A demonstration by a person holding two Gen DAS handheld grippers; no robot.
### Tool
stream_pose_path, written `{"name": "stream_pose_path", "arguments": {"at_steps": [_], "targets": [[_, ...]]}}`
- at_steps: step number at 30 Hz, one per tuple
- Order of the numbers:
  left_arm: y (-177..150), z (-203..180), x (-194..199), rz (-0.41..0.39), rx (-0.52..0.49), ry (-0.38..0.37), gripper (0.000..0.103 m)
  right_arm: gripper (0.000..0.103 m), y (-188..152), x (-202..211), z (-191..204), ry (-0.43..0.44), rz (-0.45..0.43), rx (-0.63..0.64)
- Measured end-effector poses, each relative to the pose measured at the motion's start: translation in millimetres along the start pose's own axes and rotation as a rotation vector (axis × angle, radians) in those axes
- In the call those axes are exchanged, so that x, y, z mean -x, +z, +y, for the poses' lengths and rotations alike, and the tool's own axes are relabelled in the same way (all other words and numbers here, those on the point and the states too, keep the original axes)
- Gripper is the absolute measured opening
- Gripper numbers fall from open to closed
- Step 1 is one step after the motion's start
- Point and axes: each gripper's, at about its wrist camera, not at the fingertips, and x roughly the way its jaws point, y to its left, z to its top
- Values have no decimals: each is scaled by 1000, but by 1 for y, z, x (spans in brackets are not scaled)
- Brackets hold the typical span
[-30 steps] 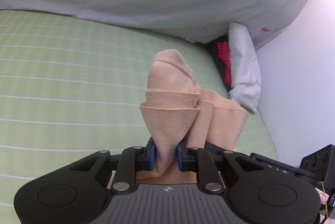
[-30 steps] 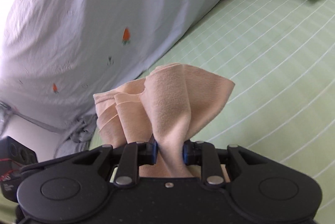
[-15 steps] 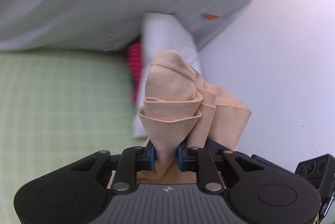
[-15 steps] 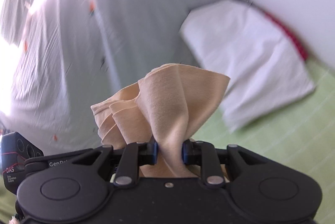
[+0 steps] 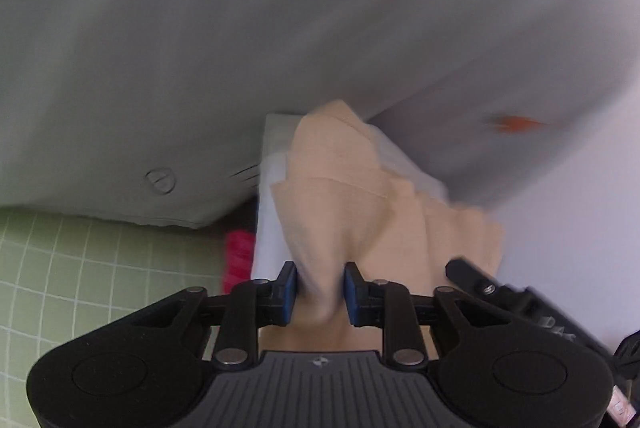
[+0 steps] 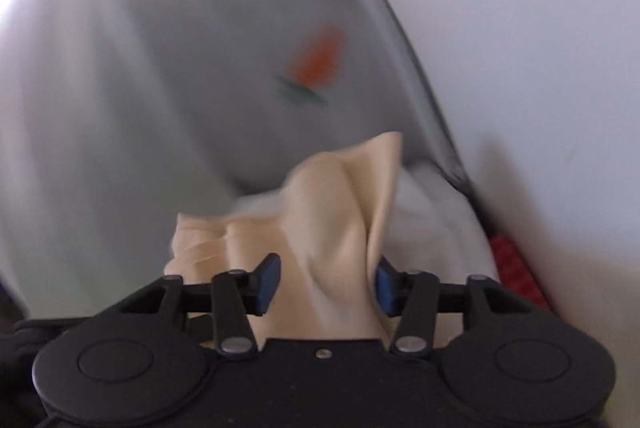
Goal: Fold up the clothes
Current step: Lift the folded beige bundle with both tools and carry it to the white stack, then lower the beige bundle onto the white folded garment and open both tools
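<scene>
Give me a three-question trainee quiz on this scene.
1. True or false: the cloth is blue.
2. Cloth sits between the jaws of: A only the left gripper, B only the right gripper, C both?
3. What print is on the grey sheet?
Key: 1 false, it is beige. 2 C; both pairs of jaws have just been opening. 3 a carrot.

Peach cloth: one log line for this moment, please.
left claw: jaws just opened wider | right claw: jaws just opened wider | peach cloth: between both
</scene>
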Motion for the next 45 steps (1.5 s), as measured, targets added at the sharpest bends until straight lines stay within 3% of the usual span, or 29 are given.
{"name": "stream_pose_path", "arguments": {"at_steps": [3,4,7,10,13,15,17,19,21,26,30,35,39,45], "targets": [[-1,18,-21,3,9,16,40,40,-18,-45,-7,-47,25,46],[-3,23,-26,4,7,19,47,40,-24,-53,-7,-57,23,71],[-8,39,-36,6,33,4,63,41,-30,-60,-4,-78,11,112],[-7,52,-39,19,74,-8,72,44,-28,-59,0,-94,14,144],[-10,52,-27,24,86,11,73,54,-24,-52,6,-109,21,159],[-14,49,-9,27,72,40,73,70,-21,-42,10,-122,27,157],[-25,47,16,7,43,61,74,87,-22,-26,18,-152,20,193],[-36,46,41,-14,14,81,85,92,-26,-5,27,-175,6,227],[-57,45,72,-29,-31,98,87,102,-32,21,34,-170,-17,229],[-71,35,120,-53,-153,143,93,102,-57,90,63,-198,-72,239],[-93,30,169,-105,-227,96,102,102,-83,149,82,-196,-97,215],[-126,33,217,-153,-290,46,103,102,-129,218,106,-255,-113,252],[-150,41,245,-126,-315,-5,103,102,-164,264,120,-276,-102,275],[-186,51,282,-92,-366,-15,103,103,-215,314,126,-322,-80,256]]}}
